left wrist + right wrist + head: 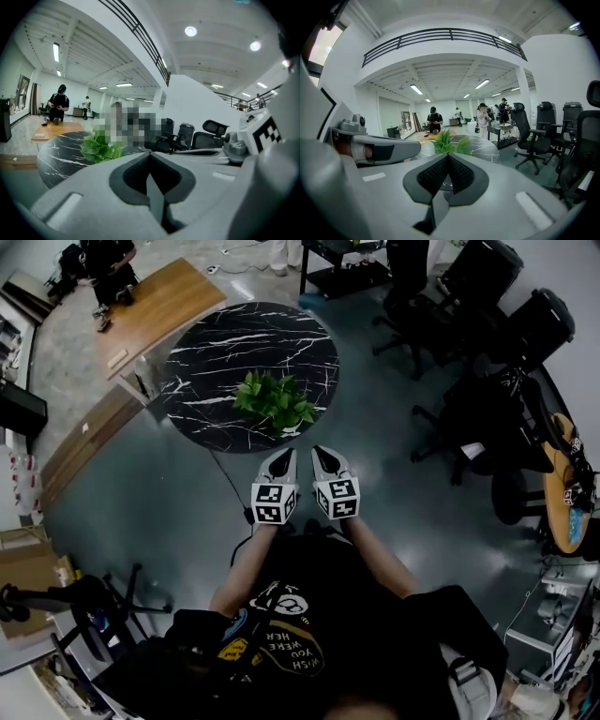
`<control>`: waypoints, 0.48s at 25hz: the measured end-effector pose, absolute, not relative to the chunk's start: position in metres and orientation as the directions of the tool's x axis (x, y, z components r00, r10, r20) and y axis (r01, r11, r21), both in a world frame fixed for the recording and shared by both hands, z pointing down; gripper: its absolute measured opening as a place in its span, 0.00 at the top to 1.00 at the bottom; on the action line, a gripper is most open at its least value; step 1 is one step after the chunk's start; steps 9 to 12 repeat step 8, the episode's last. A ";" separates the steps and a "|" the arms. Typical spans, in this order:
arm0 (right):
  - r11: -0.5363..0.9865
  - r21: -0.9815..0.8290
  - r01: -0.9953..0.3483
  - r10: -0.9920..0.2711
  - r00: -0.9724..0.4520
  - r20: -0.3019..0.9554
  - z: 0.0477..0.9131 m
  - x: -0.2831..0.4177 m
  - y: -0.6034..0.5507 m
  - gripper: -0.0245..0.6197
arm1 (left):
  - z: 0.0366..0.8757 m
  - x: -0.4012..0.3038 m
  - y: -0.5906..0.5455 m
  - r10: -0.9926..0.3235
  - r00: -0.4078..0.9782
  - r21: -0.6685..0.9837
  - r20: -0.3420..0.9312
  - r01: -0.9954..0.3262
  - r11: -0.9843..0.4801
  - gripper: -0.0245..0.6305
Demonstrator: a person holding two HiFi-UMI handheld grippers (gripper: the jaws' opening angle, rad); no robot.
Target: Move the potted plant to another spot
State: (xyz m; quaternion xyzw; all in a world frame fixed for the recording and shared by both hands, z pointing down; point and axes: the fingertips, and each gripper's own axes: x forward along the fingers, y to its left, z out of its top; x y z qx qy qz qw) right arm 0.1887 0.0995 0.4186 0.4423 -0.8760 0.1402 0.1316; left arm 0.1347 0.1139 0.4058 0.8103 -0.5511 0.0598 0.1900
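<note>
The potted plant (275, 401) has bright green leaves and stands near the near edge of a round black marble table (225, 343). My left gripper (284, 457) and right gripper (322, 455) hang side by side just short of that edge, both pointing at the plant and apart from it. In the left gripper view the jaws (150, 155) are shut with nothing between them, and the plant (100, 148) lies ahead to the left. The right gripper (448, 156) is also shut and empty, with the plant (448, 140) straight ahead beyond its tips.
Black office chairs (487, 296) crowd the right side. A wooden desk (159, 301) stands beyond the table at the left, with a person (108, 268) by it. Wooden boards (89, 442) lie on the floor at the left. A cable (228, 479) runs across the floor near my feet.
</note>
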 end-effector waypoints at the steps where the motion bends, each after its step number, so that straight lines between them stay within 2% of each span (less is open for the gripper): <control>1: 0.568 -0.129 -0.813 -0.738 -0.572 0.357 0.417 0.187 0.099 0.96 | 0.402 0.131 0.110 -0.870 0.388 0.253 0.305 -0.913 -0.319 0.96; 4: 0.565 -0.124 -0.816 -0.743 -0.568 0.353 0.405 0.181 0.096 0.96 | 0.389 0.115 0.101 -0.872 0.381 0.295 0.307 -0.909 -0.294 0.96; 12: 0.551 -0.128 -0.825 -0.755 -0.558 0.345 0.393 0.178 0.094 0.96 | 0.380 0.113 0.102 -0.863 0.397 0.270 0.312 -0.908 -0.320 0.96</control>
